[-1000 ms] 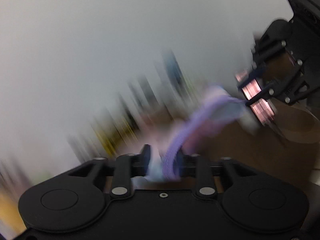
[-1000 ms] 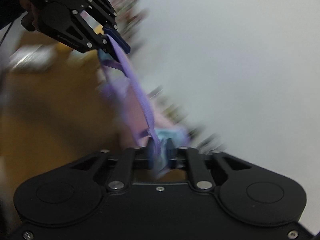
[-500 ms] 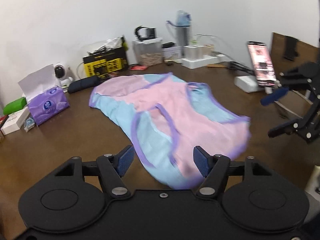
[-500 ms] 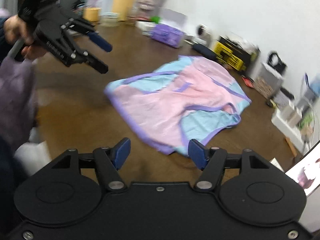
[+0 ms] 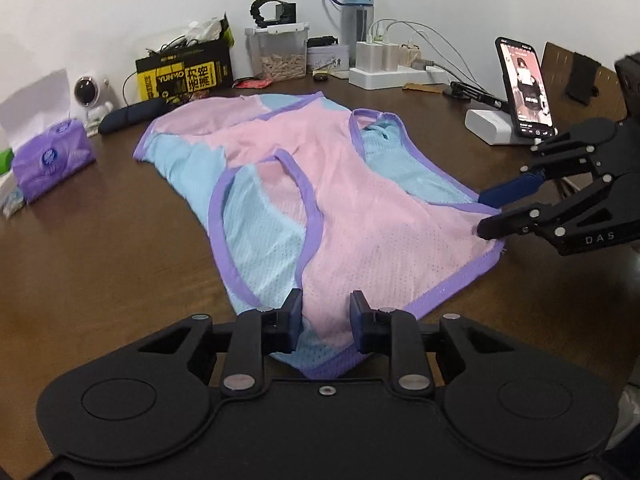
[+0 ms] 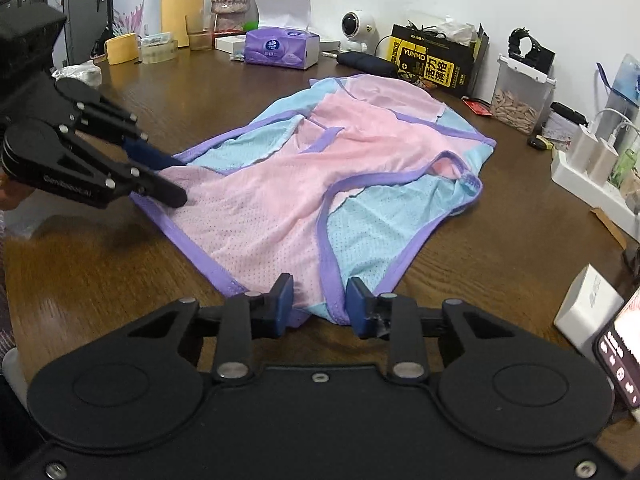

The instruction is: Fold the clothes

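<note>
Pink, blue and purple-trimmed mesh vest (image 5: 344,208) spread flat on the brown desk (image 5: 100,240), rumpled near its middle.

Only in the left wrist view: a lit phone (image 5: 525,88) propped on a white block, beyond the vest's right edge. Only in the right wrist view: a yellow flask (image 6: 181,7) and a vase (image 6: 230,0) far behind the vest, plus a tape roll (image 6: 121,49) at the desk's back left.

Left tool (image 5: 325,322) low over the vest's near hem, fingers apart, cloth lying between them but not pinched. Same tool seen from the right wrist view (image 6: 168,180): angled down at the vest's left corner, tips parted, lower tip resting on the pink mesh.

Right tool (image 6: 318,306) likewise low at the near hem, fingers apart with purple trim and blue mesh between them, unclamped. From the left wrist view (image 5: 490,212), reaching in from the right, tips separated at the vest's right corner.

Behind the vest: purple tissue box (image 5: 52,156), small white camera (image 5: 89,94), black-and-yellow box (image 5: 186,74), clear container (image 5: 282,56), water bottle (image 5: 356,8), white power strip with chargers (image 5: 394,70). Nothing lying on top of the vest besides the tool tips.
</note>
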`<state>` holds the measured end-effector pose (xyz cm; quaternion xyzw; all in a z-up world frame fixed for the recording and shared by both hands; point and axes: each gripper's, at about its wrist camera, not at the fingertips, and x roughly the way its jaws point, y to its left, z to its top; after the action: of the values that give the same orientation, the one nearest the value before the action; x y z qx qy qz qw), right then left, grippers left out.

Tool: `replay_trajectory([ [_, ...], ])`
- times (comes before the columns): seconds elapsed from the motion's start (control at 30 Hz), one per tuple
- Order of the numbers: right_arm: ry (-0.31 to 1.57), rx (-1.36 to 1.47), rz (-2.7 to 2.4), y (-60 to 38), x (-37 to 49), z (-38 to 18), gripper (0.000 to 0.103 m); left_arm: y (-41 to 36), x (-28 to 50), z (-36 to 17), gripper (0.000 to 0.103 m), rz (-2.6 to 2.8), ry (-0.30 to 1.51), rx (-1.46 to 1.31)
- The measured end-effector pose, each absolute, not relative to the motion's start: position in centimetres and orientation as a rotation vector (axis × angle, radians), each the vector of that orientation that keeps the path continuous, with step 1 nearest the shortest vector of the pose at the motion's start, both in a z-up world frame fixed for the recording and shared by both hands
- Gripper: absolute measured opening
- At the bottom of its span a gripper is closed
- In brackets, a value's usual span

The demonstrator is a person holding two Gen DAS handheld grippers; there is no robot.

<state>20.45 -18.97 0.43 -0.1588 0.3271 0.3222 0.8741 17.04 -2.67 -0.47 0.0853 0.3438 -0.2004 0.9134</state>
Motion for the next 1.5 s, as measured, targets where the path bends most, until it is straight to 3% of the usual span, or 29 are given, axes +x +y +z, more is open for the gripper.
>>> replay_trajectory([
  [0.3, 0.669, -0.31, 0.668, -19.7, 16.1, 0.6, 0.036, -2.3, 12.8, -0.7, 0.029, -0.444, 0.709, 0.207],
  [0.4, 0.604, -0.308, 0.661, -20.5, 14.9, 2.5, 0.04, -1.2, 12.9, 1.4, 0.049, -0.409, 0.625, 0.191],
  [0.47, 0.576, -0.279, 0.67, -21.2, 15.0, 3.5, 0.054, -0.1, 15.2, 2.4, 0.052, -0.334, 0.579, 0.202],
  [0.7, 0.606, -0.265, 0.533, -20.8, 22.0, 2.9, 0.054, 0.2, 24.6, 0.4, 0.052, -0.295, 0.659, 0.264],
  [0.73, 0.615, -0.273, 0.513, -20.7, 23.5, 2.8, 0.054, 0.1, 25.4, 0.0, 0.049, -0.297, 0.665, 0.281],
  [0.77, 0.623, -0.28, 0.495, -20.5, 24.8, 2.6, 0.054, -0.1, 26.4, -0.5, 0.019, -0.298, 0.668, 0.301],
  [0.8, 0.627, -0.283, 0.488, -20.5, 25.2, 2.5, 0.054, 0.2, 27.0, -0.8, 0.003, -0.278, 0.667, 0.302],
  [0.83, 0.634, -0.285, 0.484, -20.4, 26.2, 2.3, 0.054, 0.5, 27.3, -0.9, 0.0, -0.263, 0.667, 0.29],
  [1.1, 0.681, -0.313, 0.482, -19.3, 31.7, 0.3, 0.053, 6.4, 27.9, -0.3, 0.0, -0.078, 0.632, 0.075],
  [1.2, 0.686, -0.316, 0.496, -18.6, 32.1, -0.2, 0.053, 5.9, 27.2, 0.0, 0.005, -0.155, 0.627, 0.062],
  [1.33, 0.694, -0.322, 0.509, -18.0, 31.8, -0.5, 0.053, 3.8, 27.5, -0.2, 0.04, -0.258, 0.641, 0.131],
  [1.4, 0.701, -0.321, 0.509, -17.8, 31.7, -0.7, 0.053, 2.4, 28.0, -1.0, 0.039, -0.275, 0.663, 0.188],
  [1.47, 0.703, -0.315, 0.505, -17.9, 31.7, -0.8, 0.053, 2.0, 28.3, -1.4, 0.005, -0.28, 0.687, 0.184],
  [1.5, 0.704, -0.312, 0.505, -17.9, 31.7, -0.8, 0.053, 1.9, 28.4, -1.5, 0.005, -0.281, 0.692, 0.169],
])
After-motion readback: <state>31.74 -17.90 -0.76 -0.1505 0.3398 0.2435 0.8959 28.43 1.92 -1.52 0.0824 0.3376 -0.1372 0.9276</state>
